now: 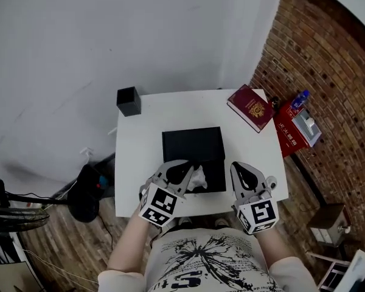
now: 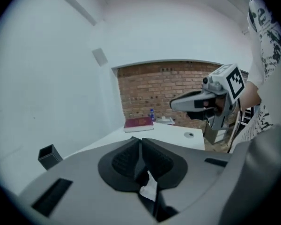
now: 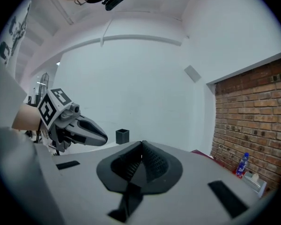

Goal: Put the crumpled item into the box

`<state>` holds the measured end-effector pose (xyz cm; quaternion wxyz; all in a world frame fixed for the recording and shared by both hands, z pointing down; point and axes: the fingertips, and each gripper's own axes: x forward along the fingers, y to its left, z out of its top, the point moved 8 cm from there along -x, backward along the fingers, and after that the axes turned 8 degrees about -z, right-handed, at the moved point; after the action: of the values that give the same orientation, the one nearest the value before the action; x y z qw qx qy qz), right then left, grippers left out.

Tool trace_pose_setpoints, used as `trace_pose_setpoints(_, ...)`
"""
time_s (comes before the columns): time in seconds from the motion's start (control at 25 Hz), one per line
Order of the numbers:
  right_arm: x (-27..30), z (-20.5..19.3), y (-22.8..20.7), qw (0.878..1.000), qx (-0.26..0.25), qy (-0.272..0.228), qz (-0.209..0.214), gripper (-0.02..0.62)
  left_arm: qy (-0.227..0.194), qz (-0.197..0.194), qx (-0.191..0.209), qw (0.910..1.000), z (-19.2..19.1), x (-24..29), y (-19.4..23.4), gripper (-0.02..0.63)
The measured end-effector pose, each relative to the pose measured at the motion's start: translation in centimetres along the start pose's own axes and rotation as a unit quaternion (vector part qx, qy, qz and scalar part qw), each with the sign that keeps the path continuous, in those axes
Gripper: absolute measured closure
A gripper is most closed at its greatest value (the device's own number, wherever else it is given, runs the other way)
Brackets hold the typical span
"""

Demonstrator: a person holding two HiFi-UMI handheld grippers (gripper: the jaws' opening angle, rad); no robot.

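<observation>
A white crumpled paper [image 1: 198, 178] is pinched low between the jaws of my left gripper [image 1: 187, 166], over the near edge of a flat black box [image 1: 193, 143] in the middle of the white table [image 1: 140, 163]. In the left gripper view the paper [image 2: 149, 187] shows at the base of the left gripper [image 2: 140, 142], whose jaws are closed. My right gripper [image 1: 238, 166] hovers at the flat box's near right corner, shut with nothing in it [image 3: 141, 147]. A small black cube-shaped box [image 1: 128, 101] stands at the far left corner.
A red booklet [image 1: 251, 107] lies at the table's far right corner. On the floor to the right are a red carton [image 1: 290, 132] and a blue bottle [image 1: 301, 97] by the brick wall. A black bag [image 1: 85, 193] sits on the floor to the left.
</observation>
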<state>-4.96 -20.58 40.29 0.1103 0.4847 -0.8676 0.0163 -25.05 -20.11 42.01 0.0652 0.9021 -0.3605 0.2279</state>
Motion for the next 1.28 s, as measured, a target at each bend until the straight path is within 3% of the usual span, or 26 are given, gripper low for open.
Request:
trace_pose_setpoints(0.2,0.1,1.2,0.2,1.000,-0.010,-0.016,0.018,0.581,-0.064,0.062,0.000,0.9960,2.3,-3.8,0.1,0.588)
trace_pose_setpoints(0.4,-0.2,1.9,0.1,0.999,-0.014,-0.028,0.035,0.581,-0.115,0.115,-0.017,0.9865,2.7,-6.8,-0.6,0.592)
trace_pose_setpoints(0.64,-0.8,2.4,-0.4,0.998,-0.013,-0.043,0.049,0.581,-0.207,0.160,-0.020,0.9649,3.4,-8.8,-1.2,0.592)
trace_pose_setpoints(0.92,-1.9,2.6,-0.9,0.997,-0.019,-0.054,0.056,0.581,-0.217,0.169,-0.023,0.9612,4.0,-8.7,-2.3,0.592)
trace_pose_setpoints(1.28,-3.0,2.5,-1.6,0.997,-0.016,-0.053,0.055,0.583,-0.205,0.166,-0.017,0.9645,3.9,-7.8,-3.4,0.592)
